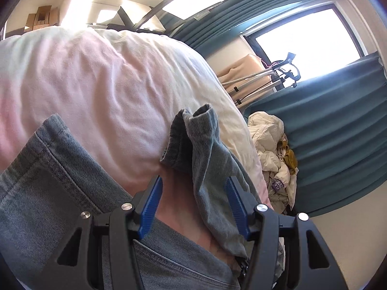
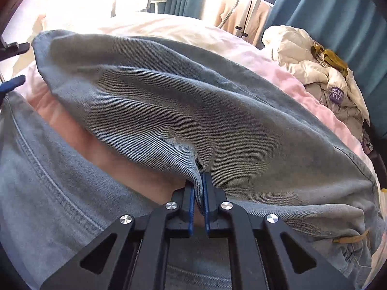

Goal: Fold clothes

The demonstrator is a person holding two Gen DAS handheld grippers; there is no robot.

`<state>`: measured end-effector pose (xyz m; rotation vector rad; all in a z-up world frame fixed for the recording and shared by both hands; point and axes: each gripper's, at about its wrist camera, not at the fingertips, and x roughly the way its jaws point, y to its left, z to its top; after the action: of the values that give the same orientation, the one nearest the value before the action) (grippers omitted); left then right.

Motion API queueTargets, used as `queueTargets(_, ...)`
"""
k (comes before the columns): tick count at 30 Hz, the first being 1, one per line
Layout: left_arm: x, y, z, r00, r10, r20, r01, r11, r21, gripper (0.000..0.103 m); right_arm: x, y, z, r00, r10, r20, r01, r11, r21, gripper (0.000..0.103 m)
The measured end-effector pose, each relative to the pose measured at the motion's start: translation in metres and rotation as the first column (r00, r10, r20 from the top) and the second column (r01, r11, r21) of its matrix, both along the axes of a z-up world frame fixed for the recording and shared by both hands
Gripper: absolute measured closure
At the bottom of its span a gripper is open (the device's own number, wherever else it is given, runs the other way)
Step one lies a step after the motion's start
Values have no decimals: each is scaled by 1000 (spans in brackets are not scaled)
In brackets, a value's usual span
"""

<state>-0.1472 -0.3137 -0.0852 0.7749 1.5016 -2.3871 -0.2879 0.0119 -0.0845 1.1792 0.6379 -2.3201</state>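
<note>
Grey-blue jeans [image 1: 205, 145] lie across a bed with a pale pink sheet [image 1: 96, 84]. In the left wrist view my left gripper [image 1: 193, 180] stands open just over the sheet. A raised trouser-leg end drapes against its right finger [image 1: 235, 205], while the left pad is bare. In the right wrist view my right gripper [image 2: 197, 181] is shut on a pinched fold of the jeans [image 2: 169, 96], which bulge up ahead of it. A second denim part with a stitched seam [image 2: 43, 169] lies at lower left. A blue fingertip [image 2: 15, 81] of the left gripper shows at that view's left edge.
A heap of cream padded clothing [image 1: 268, 145] [image 2: 302, 60] with a mustard piece sits at the bed's right side. Teal curtains [image 1: 338, 145] [image 2: 326, 4] hang behind it under a bright window [image 1: 302, 36]. A stand with a hose [image 1: 254, 82] is beyond the bed.
</note>
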Motion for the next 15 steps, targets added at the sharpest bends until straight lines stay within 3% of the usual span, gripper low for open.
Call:
queueTargets(3,-4,-3,-8,1000,-11,-12,12,998,55,47,13,14,6,1000,27,8,-27,1000,-4,100)
queueTargets(10,-9,0,-26,993,-24,116,15,997,76,47,26,6,-9,994,104,26,-106,990,92,99)
queueTargets(13,-7,-1,-27,991,-15,131,5,997,74,47,22,6,7,995,103,12,-103,993,50,91)
queueTargets(15,-6,-1,-26,990,-7,140,-1,999,54,47,14,10,24,996,85,24,-84,996,-36,88)
